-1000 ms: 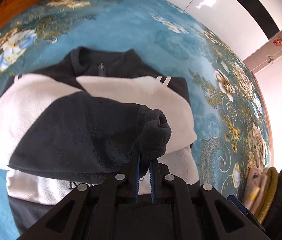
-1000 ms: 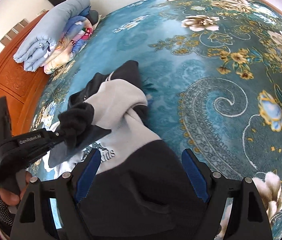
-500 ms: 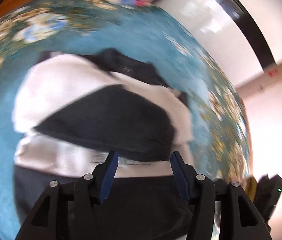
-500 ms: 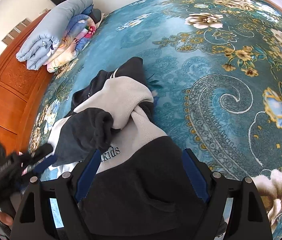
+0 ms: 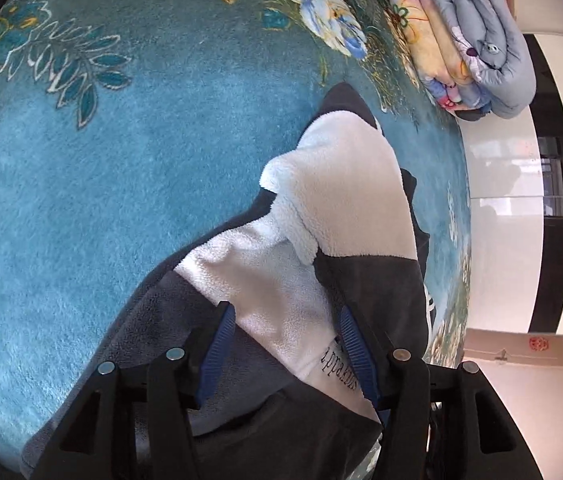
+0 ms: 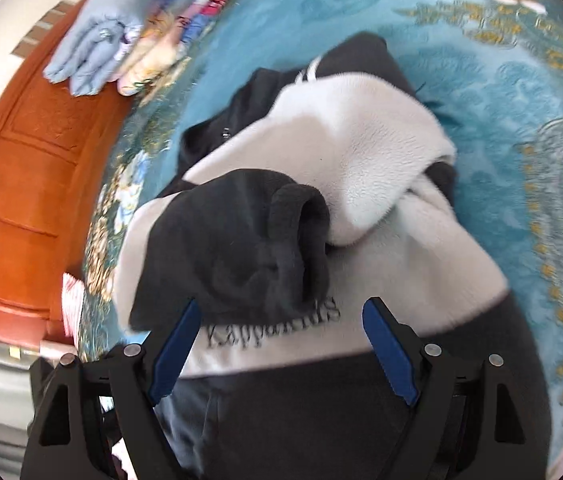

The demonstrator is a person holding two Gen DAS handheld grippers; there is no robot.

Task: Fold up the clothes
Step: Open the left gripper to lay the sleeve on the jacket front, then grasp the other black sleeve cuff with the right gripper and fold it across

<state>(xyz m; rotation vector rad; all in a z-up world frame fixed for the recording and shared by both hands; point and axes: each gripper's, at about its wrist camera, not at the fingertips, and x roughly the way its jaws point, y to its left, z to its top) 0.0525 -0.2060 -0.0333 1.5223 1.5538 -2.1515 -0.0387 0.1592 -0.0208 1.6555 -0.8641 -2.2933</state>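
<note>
A black and white fleece jacket (image 6: 381, 168) lies on the blue flowered bed cover (image 5: 81, 200). Both sleeves are folded across its chest; the dark cuff (image 6: 293, 232) rests on the white panel above stitched lettering (image 6: 273, 324). In the left wrist view the jacket (image 5: 337, 200) is seen from its side. My left gripper (image 5: 285, 340) is open and empty, just over the jacket's lower part. My right gripper (image 6: 281, 336) is open and empty, over the jacket's dark hem.
Folded quilts (image 6: 129, 28) are stacked at the head of the bed, also in the left wrist view (image 5: 469, 40). An orange wooden headboard (image 6: 33, 184) stands beside them. A white wall with a dark band (image 5: 541, 200) lies beyond the bed.
My left gripper let go of the dark sleeve cuff, opened, and swung round to the jacket's side. The cuff now lies on the chest. My right gripper moved closer over the jacket.
</note>
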